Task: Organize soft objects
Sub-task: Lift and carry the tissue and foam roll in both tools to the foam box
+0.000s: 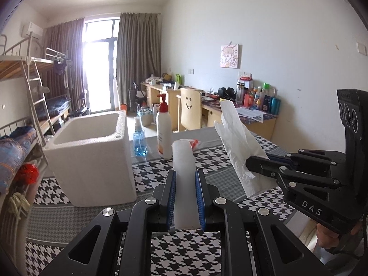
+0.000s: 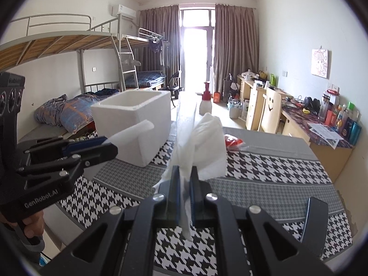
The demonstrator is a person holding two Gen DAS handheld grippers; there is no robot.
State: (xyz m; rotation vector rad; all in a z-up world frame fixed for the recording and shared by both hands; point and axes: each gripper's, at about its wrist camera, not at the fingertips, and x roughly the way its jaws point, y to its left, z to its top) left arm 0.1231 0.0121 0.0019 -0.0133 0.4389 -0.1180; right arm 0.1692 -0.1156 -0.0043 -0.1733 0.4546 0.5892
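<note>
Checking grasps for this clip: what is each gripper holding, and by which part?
The left gripper grips a white foam strip by its near end. The right gripper pinches a crumpled white tissue at its lower bunched edge.

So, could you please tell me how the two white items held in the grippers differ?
The foam sheet in the left gripper is a smooth, rolled strip; the tissue in the right gripper is thin, crumpled and loose. The foam sheet looks stiffer; the tissue flops. Both are white, soft and clamped.
</note>
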